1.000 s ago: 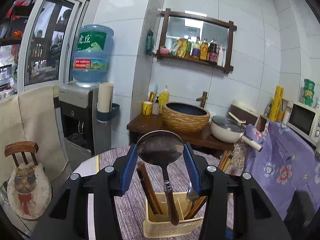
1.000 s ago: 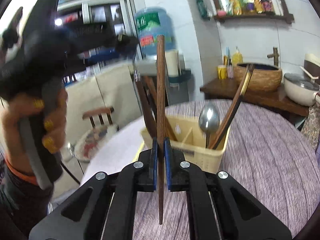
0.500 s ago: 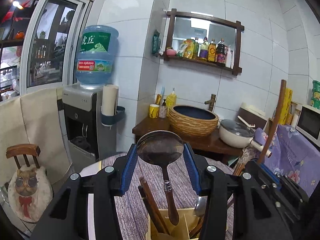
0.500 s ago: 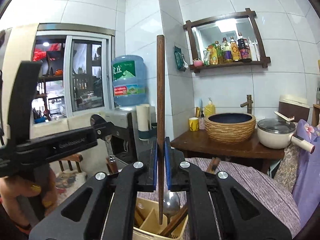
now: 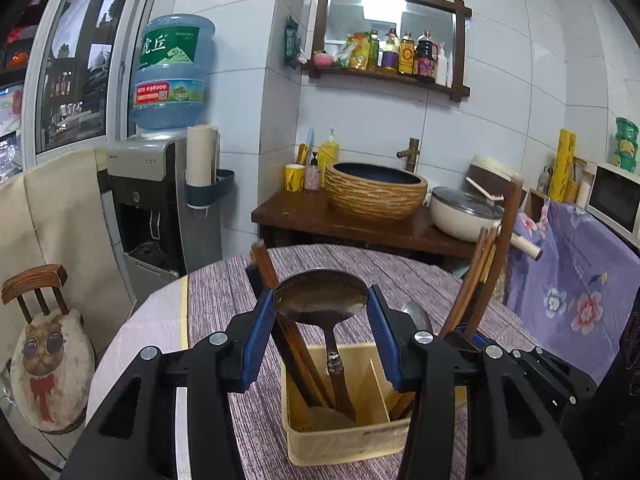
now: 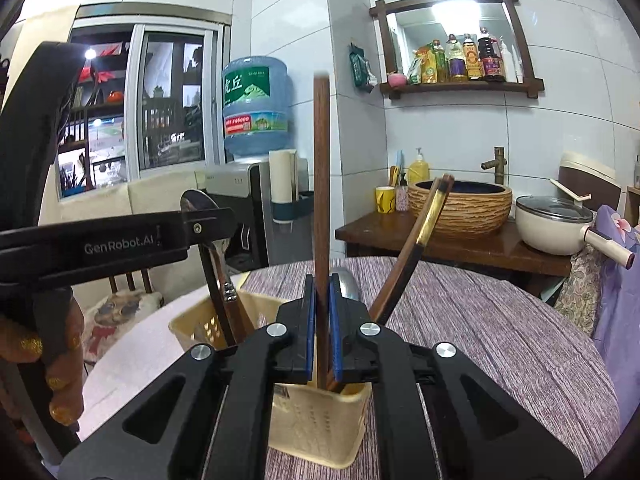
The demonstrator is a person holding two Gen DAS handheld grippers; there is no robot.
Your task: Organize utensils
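Note:
A beige divided caddy stands on the purple-striped table. My left gripper is shut on the bowl of a dark metal spoon; its wooden handle hangs down into the caddy's left compartment, beside dark chopsticks. The right compartment holds a silver spoon and more chopsticks. In the right wrist view, my right gripper is shut on an upright brown chopstick, and the chopstick's lower end dips into the caddy.
Behind the table stands a wooden counter with a woven basin and a white pot. A water dispenser and a small chair are on the left. A floral cloth hangs at right. A hand holds the left gripper.
Both grippers have come down over the caddy. The spoon's handle now reaches into the left compartment, and the chopstick's lower end has sunk into the caddy. Neither grip has changed.

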